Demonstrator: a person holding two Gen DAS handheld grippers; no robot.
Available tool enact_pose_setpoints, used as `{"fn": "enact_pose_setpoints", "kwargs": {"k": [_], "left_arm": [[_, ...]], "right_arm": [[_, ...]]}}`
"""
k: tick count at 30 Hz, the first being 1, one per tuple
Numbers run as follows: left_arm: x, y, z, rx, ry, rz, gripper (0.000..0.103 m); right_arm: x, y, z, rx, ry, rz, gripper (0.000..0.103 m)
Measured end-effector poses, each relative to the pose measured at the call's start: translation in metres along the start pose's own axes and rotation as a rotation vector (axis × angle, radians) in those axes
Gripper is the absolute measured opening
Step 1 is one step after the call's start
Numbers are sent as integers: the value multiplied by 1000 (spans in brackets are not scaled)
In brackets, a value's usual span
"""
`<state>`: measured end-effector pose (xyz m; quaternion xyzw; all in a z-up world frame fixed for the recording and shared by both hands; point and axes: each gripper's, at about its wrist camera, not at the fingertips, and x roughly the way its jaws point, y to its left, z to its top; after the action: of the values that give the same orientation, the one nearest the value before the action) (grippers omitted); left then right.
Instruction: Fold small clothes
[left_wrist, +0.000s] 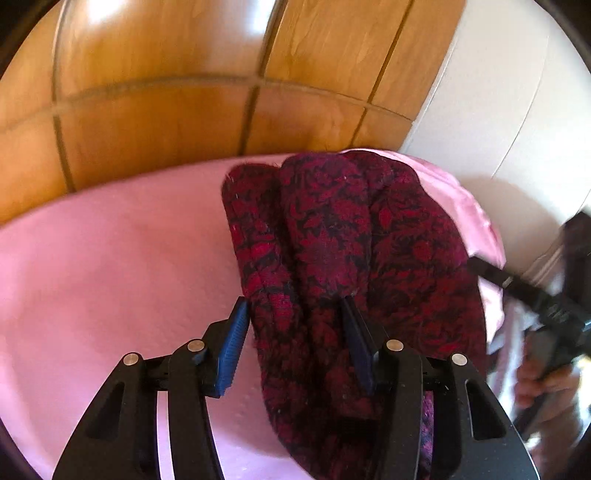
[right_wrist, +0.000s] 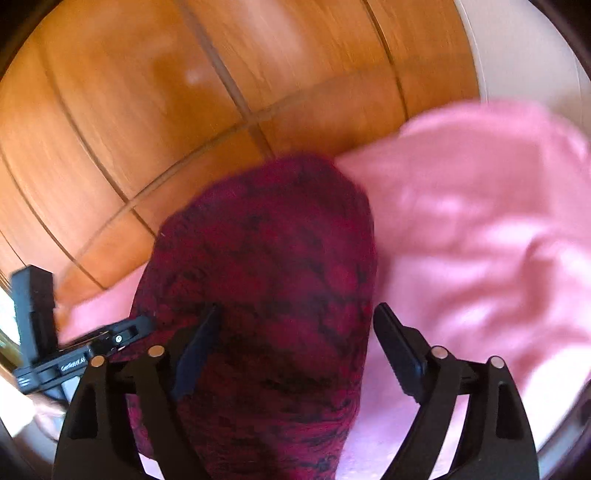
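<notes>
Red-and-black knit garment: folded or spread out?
Folded. The red-and-black knit garment lies bunched in thick rounded layers on the pink cloth, not flat. How neatly, cannot tell.

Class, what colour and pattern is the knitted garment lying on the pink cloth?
Dark red with a black leafy pattern on the garment, clearest in the left wrist view.

Bright daylight; motion blur; fisheye warping
</notes>
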<state>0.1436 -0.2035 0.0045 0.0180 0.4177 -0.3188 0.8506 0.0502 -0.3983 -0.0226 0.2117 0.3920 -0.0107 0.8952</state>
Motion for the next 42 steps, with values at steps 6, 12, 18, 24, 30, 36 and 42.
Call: {"fn": "enact_pose_setpoints", "kwargs": {"k": [6,12,18,24,30,36,42], "left_arm": [[21,5,-2,-30,38,128,51],[26,10,-1,-61,30,170,52],[-3,-1,-21,-71,-46,219,68],[-23,-5,-24,-101,-94,244,73],[-40,-11,-32,-101,-136,281,79],[-44,-10,-40,-111,-129,291,80],[-45,-3,-48,-132,-118,309,80]], "right_arm": [[6,62,5,-197,-37,-115,68],[70,86,-7,-248,-14,-306,70],[70,81,-7,-207,-27,-311,71],[48,86,-13,-171,-66,-317,87],[18,102,-37,-193,-86,-315,91],[0,114,-71,-224,-78,-322,93],[15,116,-92,-244,-33,-340,96]]}}
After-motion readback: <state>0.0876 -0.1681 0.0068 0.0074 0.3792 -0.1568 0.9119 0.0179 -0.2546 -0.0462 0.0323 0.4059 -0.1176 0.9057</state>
